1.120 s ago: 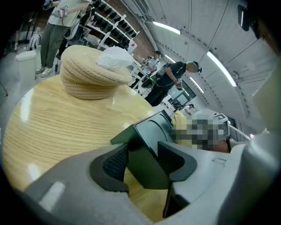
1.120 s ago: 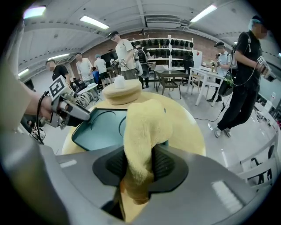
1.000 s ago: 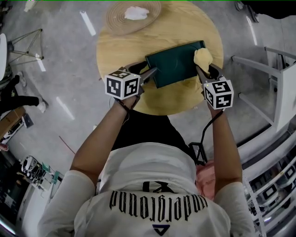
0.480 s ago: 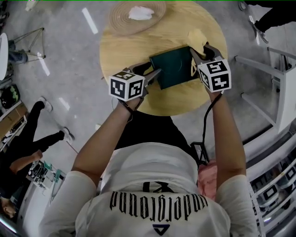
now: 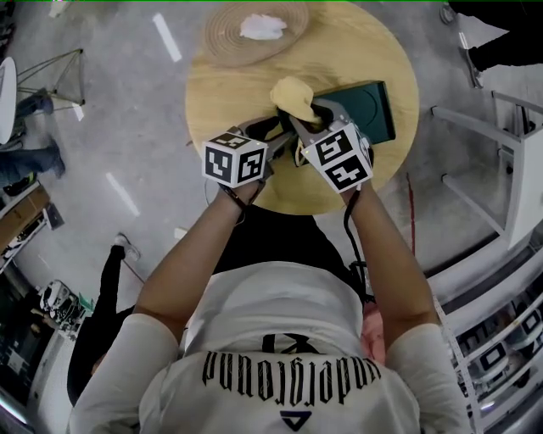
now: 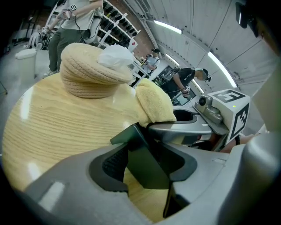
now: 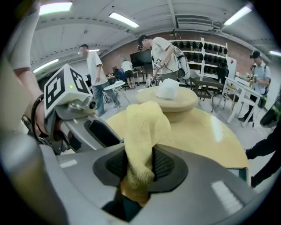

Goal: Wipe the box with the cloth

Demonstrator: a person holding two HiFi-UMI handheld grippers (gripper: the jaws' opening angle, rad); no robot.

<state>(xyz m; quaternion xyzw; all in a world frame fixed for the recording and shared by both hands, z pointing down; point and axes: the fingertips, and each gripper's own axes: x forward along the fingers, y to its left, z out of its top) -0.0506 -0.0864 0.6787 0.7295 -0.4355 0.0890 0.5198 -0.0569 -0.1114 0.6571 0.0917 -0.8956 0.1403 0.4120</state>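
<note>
Head view first: the flat dark green box (image 5: 366, 103) lies on the round pale wooden table (image 5: 229, 93). The left gripper (image 5: 280, 132) pins its near-left corner, and the right gripper (image 5: 307, 114) carries the soft yellow cloth (image 5: 293, 91) over that same end, the two tools almost touching. A woven round mat (image 5: 222, 38) holding a white crumpled wad (image 5: 259, 25) sits at the far edge, well apart.

Left gripper view: the jaws are clenched on the box's corner (image 6: 142, 154), with the cloth (image 6: 156, 103) bunched just behind it.

Right gripper view: the jaws are clamped tight on the cloth (image 7: 141, 127), which stands up in a tuft.

So the wipe looks under way at the left end. The box's right stretch lies bare of cloth, and no dirt shows, so how much is already wiped I can't say.
</note>
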